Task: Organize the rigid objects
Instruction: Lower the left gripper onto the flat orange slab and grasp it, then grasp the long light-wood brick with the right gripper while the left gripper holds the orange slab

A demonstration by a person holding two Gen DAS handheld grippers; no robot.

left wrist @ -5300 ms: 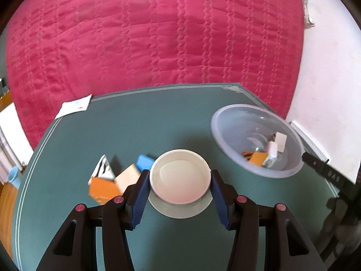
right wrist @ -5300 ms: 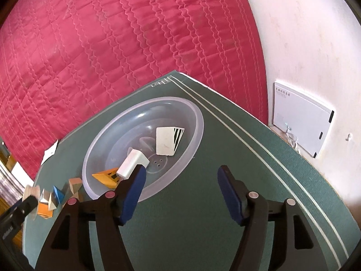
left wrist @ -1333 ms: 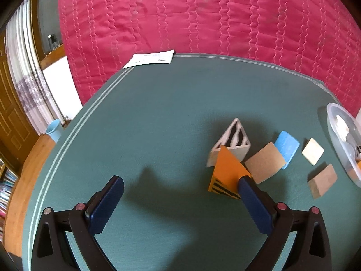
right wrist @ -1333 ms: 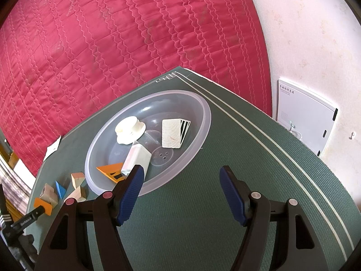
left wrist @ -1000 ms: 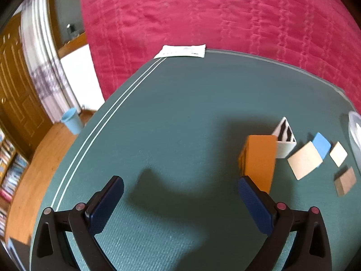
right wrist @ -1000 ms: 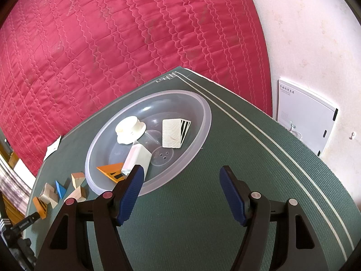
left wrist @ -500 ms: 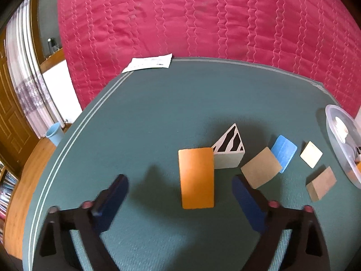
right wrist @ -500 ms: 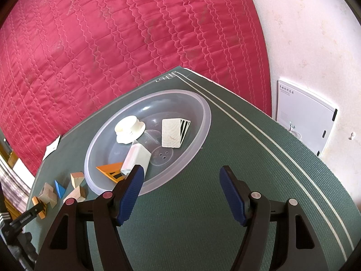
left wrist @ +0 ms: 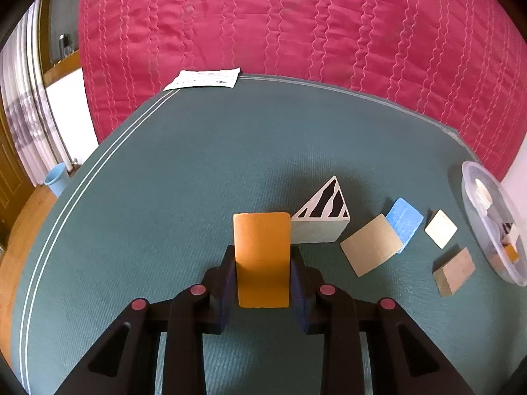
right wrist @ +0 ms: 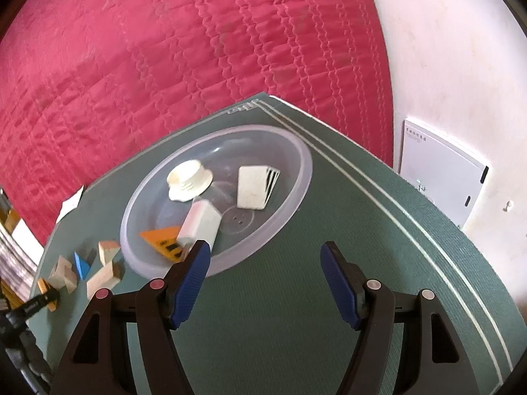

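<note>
Orange block point(left wrist: 262, 260) sits clamped between the blue pads point(left wrist: 227, 283) of the left gripper point(left wrist: 262, 276); the jaws have just been closing and now press both its long sides. It lies flat on the green mat point(left wrist: 164, 197), touching or just beside a striped wedge point(left wrist: 321, 222) at its far right corner. To the right on the mat: a tan tile point(left wrist: 372, 245) overlapping a blue block point(left wrist: 404, 223), then a cream tile point(left wrist: 441, 228), then a brown block point(left wrist: 454, 271) nearer the camera. The clear bowl point(left wrist: 474, 204) is at the right edge of the left view, just past the brown block. A paper slip point(left wrist: 206, 79) lies at the mat's far edge against the red quilt point(left wrist: 296, 26). A blue cup point(left wrist: 57, 177) stands on the floor at left.

Right gripper point(right wrist: 265, 278) hangs with jaws apart, nothing between them, over bare mat just beside the bowl's near rim. In the bowl, right view: a white lid point(right wrist: 189, 179), a striped white block point(right wrist: 255, 187), a white box point(right wrist: 201, 223) leaning on an orange striped wedge point(right wrist: 163, 238). Left of the bowl a cluster of loose blocks point(right wrist: 105, 263) lies on the mat. A white wall panel point(right wrist: 441, 171) is mounted at right.
</note>
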